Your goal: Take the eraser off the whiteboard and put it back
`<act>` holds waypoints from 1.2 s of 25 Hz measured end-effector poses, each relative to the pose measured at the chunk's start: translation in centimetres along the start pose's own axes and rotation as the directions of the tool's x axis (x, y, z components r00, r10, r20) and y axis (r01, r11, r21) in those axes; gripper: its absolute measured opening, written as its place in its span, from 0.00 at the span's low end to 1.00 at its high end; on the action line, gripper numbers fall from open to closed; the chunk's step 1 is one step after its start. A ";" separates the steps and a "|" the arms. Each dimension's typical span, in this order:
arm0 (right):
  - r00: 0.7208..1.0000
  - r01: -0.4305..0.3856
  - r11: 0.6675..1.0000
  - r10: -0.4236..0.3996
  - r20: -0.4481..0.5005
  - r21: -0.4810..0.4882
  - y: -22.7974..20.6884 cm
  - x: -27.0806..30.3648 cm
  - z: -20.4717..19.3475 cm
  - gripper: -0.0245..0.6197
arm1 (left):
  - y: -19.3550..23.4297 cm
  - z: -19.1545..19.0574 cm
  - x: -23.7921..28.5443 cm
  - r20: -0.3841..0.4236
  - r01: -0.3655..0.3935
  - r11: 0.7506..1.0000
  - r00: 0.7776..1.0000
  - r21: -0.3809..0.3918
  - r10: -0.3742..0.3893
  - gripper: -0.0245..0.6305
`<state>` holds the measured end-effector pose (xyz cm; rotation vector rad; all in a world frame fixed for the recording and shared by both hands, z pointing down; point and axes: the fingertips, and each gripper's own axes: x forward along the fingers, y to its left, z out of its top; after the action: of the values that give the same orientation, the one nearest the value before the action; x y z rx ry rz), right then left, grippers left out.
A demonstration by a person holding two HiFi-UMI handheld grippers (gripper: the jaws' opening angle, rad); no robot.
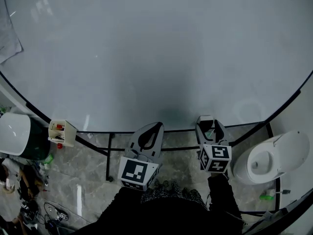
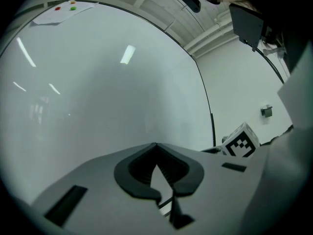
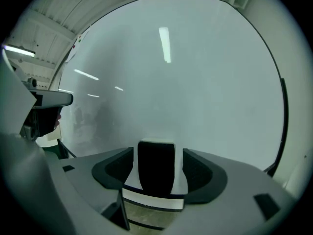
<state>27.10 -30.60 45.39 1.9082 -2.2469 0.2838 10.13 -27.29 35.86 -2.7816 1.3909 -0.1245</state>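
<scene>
1. Evidently the eraser [image 3: 156, 173] sat against the whiteboard [image 1: 156, 58], at its lower edge and toward the right.
2. The right gripper [image 3: 157, 156] had its jaws spread wide on either side of the eraser, with a gap showing between each pad and it.
3. The left gripper [image 2: 156, 147] pointed at the whiteboard's lower edge, left of the eraser, with its jaws together at the tips and nothing between them.
4. A small box of markers [image 1: 62, 132] was by the whiteboard's lower left corner.

Grey marbled stone floor [image 1: 88, 180] carries a white rounded plastic container [image 1: 276, 155]; a plain white wall [image 2: 239, 97] stands beyond.
</scene>
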 end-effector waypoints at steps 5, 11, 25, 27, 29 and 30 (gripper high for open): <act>0.999 0.023 1.000 -0.023 -0.036 0.005 0.3 1.9 -1.0 0.50 | 0.7 -0.2 -0.1 -0.006 0.012 1.000 1.000 0.003 -0.012 0.05; 0.995 0.089 0.996 -0.090 -0.052 -0.028 -0.3 2.5 -1.1 0.50 | 1.5 -0.1 -0.5 -0.009 0.016 1.000 1.000 0.002 -0.016 0.05; 0.994 0.085 0.996 -0.084 -0.075 0.006 -0.5 1.6 -0.9 0.46 | 2.4 0.2 -1.0 -0.003 0.006 1.000 1.000 -0.008 -0.006 0.05; 0.994 0.074 0.997 -0.074 -0.077 0.000 -0.5 0.9 -0.8 0.46 | 2.2 0.1 -0.9 -0.001 0.004 1.000 1.000 -0.015 -0.004 0.05; 0.995 0.067 0.998 -0.067 -0.075 0.005 -0.6 0.1 -0.6 0.46 | 2.1 -0.3 -0.7 -0.006 -0.001 1.000 1.000 -0.026 0.001 0.05; 0.995 0.066 0.998 -0.065 -0.072 0.010 -0.7 -0.5 -0.5 0.46 | 1.9 -0.6 -0.5 -0.011 0.001 1.000 1.000 -0.027 -0.001 0.05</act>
<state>27.93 -30.11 45.75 1.9419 -2.1377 0.3517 8.29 -27.99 36.28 -2.8078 1.4039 -0.1214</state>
